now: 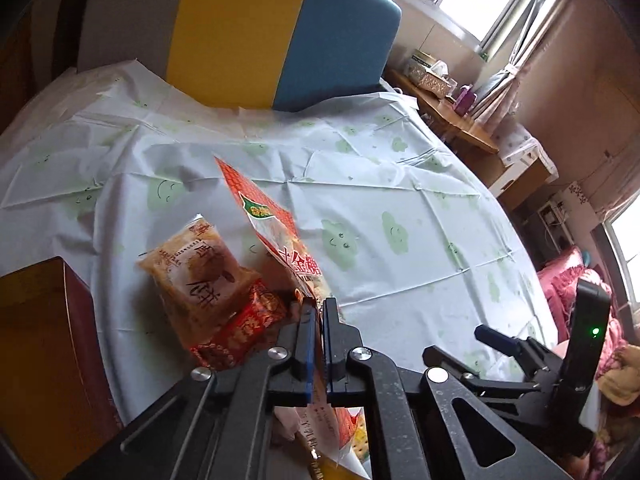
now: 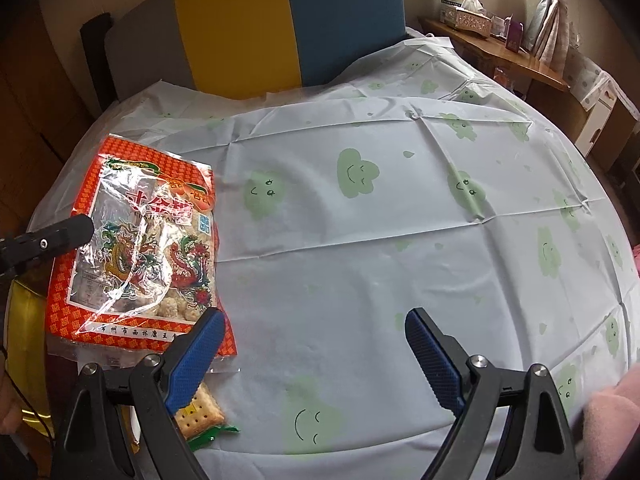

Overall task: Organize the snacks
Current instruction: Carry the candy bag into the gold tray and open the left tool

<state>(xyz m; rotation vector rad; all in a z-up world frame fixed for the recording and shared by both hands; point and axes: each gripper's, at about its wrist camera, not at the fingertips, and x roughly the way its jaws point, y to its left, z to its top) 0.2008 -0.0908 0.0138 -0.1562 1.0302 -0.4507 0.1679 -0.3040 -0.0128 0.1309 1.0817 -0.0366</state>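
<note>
Mostly bare tablecloth [image 2: 400,264] rt of snack bag [image 2: 140,248]

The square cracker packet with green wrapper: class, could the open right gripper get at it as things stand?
Probably yes. The cracker packet lies just beside the right gripper, partly under the red-and-clear snack bag, which the left gripper pinches; nothing else blocks it.

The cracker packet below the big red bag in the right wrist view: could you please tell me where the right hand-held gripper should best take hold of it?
Grip the cracker packet by its green crimped end, coming from the bare tablecloth side. That end juts out free and thin, while the red bag seems to overlap its upper part. The right hand-held gripper is open and close by.
</note>
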